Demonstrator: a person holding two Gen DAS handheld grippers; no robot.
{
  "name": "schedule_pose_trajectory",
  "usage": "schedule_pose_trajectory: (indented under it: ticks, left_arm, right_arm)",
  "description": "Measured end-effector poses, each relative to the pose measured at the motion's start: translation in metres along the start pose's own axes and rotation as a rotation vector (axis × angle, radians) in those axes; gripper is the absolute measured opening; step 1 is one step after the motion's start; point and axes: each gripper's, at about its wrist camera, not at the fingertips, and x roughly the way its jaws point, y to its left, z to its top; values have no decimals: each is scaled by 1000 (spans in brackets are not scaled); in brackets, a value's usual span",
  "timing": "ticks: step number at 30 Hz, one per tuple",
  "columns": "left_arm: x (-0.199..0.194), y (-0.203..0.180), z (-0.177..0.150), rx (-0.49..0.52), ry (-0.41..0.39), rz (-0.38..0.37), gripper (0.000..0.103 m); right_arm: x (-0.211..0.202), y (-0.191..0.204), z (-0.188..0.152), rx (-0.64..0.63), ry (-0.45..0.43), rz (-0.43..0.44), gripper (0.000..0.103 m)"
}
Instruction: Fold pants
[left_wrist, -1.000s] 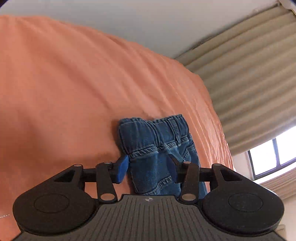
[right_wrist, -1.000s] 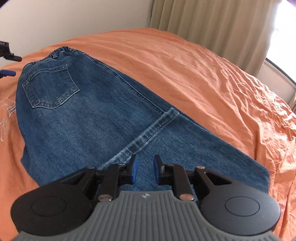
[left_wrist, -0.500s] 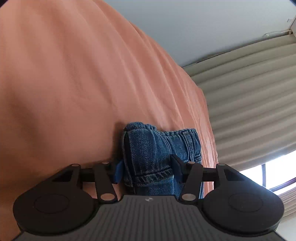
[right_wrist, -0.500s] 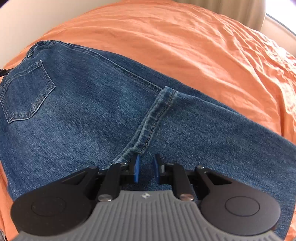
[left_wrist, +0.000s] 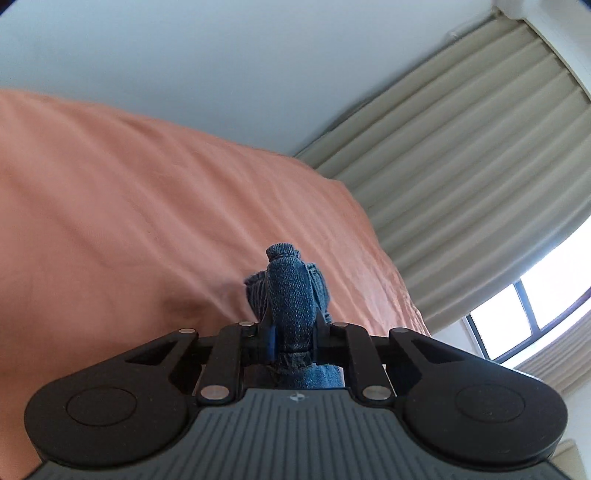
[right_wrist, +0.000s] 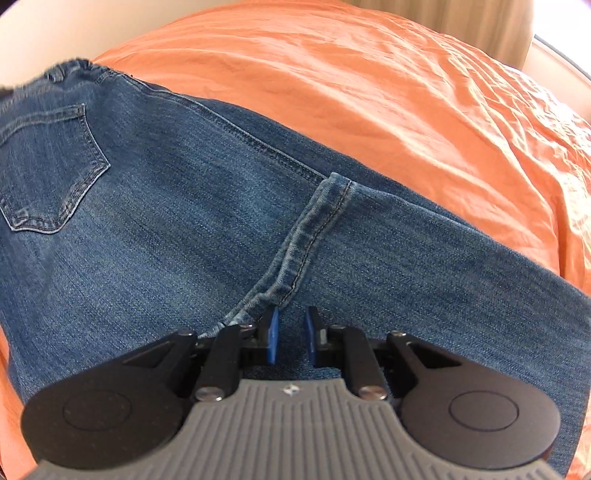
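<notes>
Blue denim pants (right_wrist: 192, 206) lie on an orange bedsheet (right_wrist: 388, 92), folded lengthwise, with a leg hem (right_wrist: 314, 229) doubled back over the thigh and a back pocket (right_wrist: 48, 170) at the left. My left gripper (left_wrist: 291, 332) is shut on a bunched fold of the pants (left_wrist: 291, 291) at the waist end and holds it above the sheet. My right gripper (right_wrist: 290, 332) hovers just over the denim beside the hem. Its jaws stand a narrow gap apart with nothing between them.
The orange sheet (left_wrist: 129, 206) covers the bed on all sides of the pants. Beige curtains (left_wrist: 461, 177) and a bright window (left_wrist: 535, 310) stand behind the bed's far side. A pale wall (left_wrist: 184, 55) rises behind the bed.
My left gripper has closed on the waist end of the pants and lifted it off the sheet. My right gripper has moved down closer to the hem.
</notes>
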Motion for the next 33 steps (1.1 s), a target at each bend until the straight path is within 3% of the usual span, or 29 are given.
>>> schedule_pose_trajectory:
  ticks: [6, 13, 17, 22, 25, 30, 33]
  left_arm:
    - [-36, -114, -33, 344, -16, -98, 17]
    - [-56, -228, -150, 784, 20, -164, 17]
    - [-51, -254, -230, 939, 140, -201, 17]
    - [-32, -250, -331, 1118, 412, -196, 18]
    - [-27, -235, -357, 1137, 549, -145, 23]
    - [-19, -224, -335, 925, 727, -215, 58]
    - [-13, -222, -316, 782, 831, -270, 67]
  right_arm:
    - [-60, -25, -24, 96, -165, 61, 13]
    - [-123, -72, -79, 240, -249, 80, 15]
    - [-146, -96, -118, 340, -270, 76, 15]
    - [-156, -119, -167, 452, -245, 70, 16]
    - [-155, -128, -190, 525, -230, 77, 18]
    - [-156, -135, -207, 614, -259, 137, 24]
    - [-156, -134, -202, 630, -296, 155, 28]
